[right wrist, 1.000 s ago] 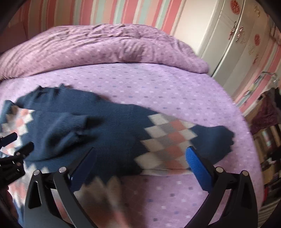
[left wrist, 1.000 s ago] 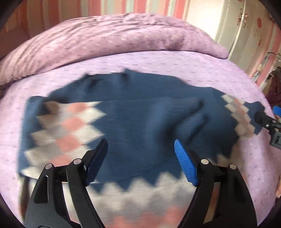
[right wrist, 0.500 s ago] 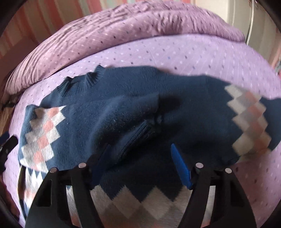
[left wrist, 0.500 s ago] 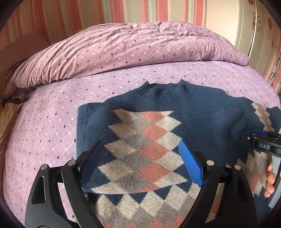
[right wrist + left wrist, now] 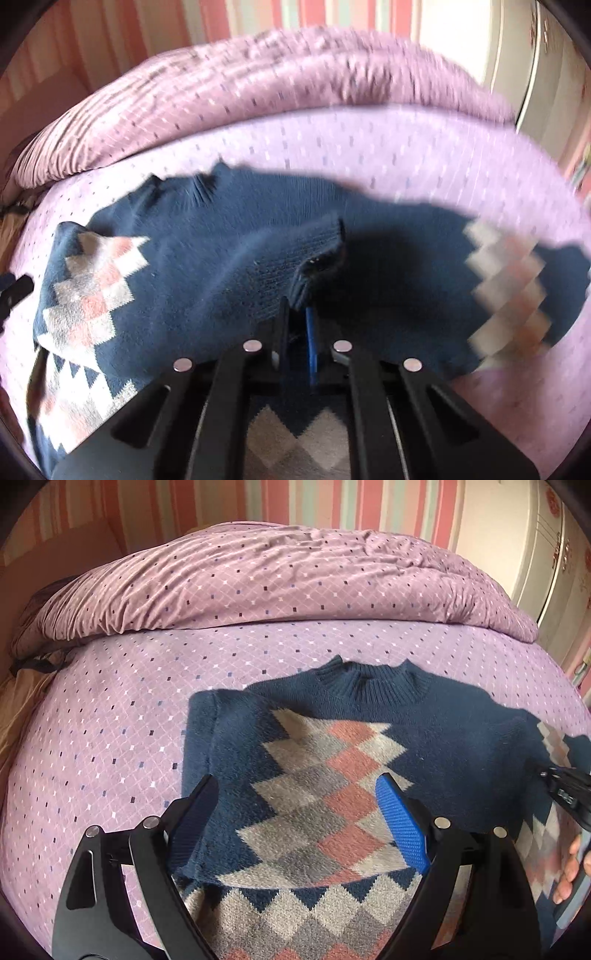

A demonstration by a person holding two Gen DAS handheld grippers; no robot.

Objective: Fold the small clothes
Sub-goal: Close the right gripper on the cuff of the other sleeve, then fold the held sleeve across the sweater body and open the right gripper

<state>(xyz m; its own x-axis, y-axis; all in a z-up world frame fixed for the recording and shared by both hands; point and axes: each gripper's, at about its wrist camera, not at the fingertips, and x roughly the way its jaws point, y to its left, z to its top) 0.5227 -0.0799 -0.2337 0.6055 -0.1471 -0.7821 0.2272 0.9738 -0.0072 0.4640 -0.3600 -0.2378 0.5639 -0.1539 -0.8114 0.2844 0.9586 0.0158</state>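
Sweater (image 5: 369,775): lay on the bed (image 5: 110,738), collar toward the duvet (image 5: 258,576).
Left gripper (image 5: 295,819): jaws wide above it.
Right gripper (image 5: 297,328): jaws clamped on sleeve cuff (image 5: 317,254).

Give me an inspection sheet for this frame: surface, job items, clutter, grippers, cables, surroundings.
Surface: lilac dotted bedsheet, smooth.
Job's things: navy knit sweater with pink-grey diamond pattern lying flat, collar away from the cameras; one sleeve folded across its body, the other sleeve's cuff lifted.
Clutter: nothing seen.
Grippers: left gripper open above the folded sleeve; right gripper shut on the cuff, view blurred.
Cables: nothing seen.
Surroundings: rumpled purple duvet behind, striped wall, white wardrobe at right.
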